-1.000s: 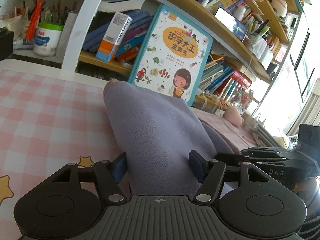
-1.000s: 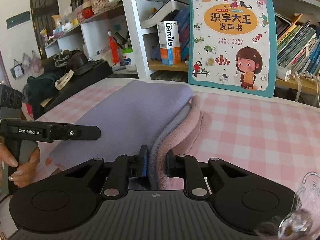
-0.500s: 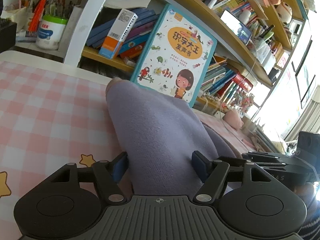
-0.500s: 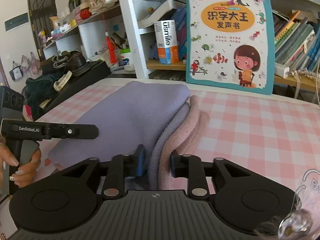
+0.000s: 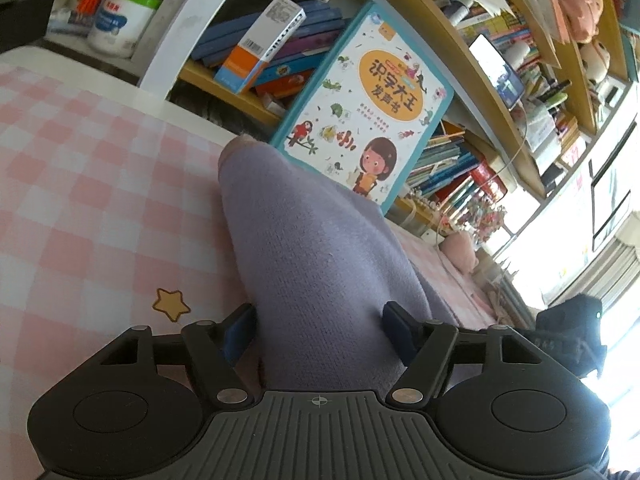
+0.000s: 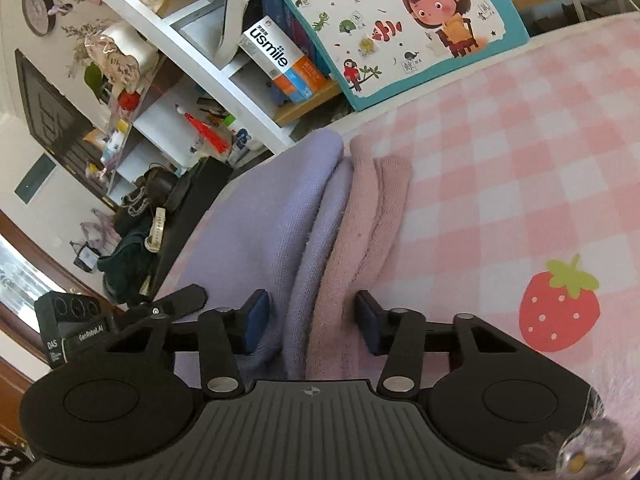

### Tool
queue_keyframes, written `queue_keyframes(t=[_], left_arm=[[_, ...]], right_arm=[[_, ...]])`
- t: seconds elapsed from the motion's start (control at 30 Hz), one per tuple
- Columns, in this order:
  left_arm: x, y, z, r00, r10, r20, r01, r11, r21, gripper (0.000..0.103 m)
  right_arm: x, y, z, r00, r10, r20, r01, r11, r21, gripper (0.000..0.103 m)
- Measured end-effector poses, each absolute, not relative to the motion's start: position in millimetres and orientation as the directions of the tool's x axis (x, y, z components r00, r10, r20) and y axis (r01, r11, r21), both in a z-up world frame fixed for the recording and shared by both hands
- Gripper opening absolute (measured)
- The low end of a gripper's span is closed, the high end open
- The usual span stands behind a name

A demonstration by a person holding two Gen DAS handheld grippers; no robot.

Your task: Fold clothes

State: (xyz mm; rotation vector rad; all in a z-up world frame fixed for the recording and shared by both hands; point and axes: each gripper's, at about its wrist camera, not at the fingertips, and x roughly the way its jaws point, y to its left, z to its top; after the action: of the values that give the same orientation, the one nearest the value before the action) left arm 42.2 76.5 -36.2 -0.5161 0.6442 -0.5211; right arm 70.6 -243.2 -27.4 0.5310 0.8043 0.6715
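Observation:
A folded garment, lilac (image 5: 312,248) on top with pink layers (image 6: 368,216) under it, lies on the pink checked tablecloth (image 5: 88,184). My left gripper (image 5: 318,332) is open, its jaws wide on either side of the garment's near left end. My right gripper (image 6: 310,320) is open, its jaws standing apart around the stacked lilac and pink folds at the near right end. The lilac side shows in the right wrist view (image 6: 256,220). The left gripper's body shows at the left of the right wrist view (image 6: 120,324).
A bookshelf with a large children's book (image 5: 364,104) leaning on it stands just behind the table (image 6: 520,168). A white tub (image 5: 116,20) and boxes sit on the shelf. A black bag and clutter (image 6: 152,208) lie at the left table edge.
My right gripper has opened and let go of the folded edge, and its view has tilted and dropped closer to the cloth. My left gripper stayed open and shifted slightly.

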Motion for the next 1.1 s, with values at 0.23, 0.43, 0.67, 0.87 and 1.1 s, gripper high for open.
queue_keyframes(t=[0.23,0.43,0.67,0.87,1.1], left_arm=[[24,61,-24,0.661,-0.631,-0.406,0.409,0.757,-0.509,0.065],[27,54,-25,0.613,-0.654,-0.444,0.422,0.745,-0.516,0.07],[26,78,-24,0.699,-0.58,-0.419,0.315,0.775,-0.548,0.086],[30,72,-30,0.665,-0.614,-0.426,0.331,0.753,-0.568,0.084],[28,57,-33,0.643,-0.636,-0.427,0.385,0.75,-0.537,0.068]], right_arm=[[39,-231,0,0.576,0.643,-0.505,-0.464,0.766,0.445,0.028],[27,-244,-5,0.587,0.62,-0.521,-0.443,0.785,0.434,0.034],[43,-260,-20,0.575,0.634,-0.516,-0.323,0.756,0.569,0.061],[44,-262,-25,0.559,0.672,-0.485,-0.312,0.713,0.628,0.058],[37,-250,-24,0.57,0.659,-0.49,-0.361,0.737,0.572,0.04]])
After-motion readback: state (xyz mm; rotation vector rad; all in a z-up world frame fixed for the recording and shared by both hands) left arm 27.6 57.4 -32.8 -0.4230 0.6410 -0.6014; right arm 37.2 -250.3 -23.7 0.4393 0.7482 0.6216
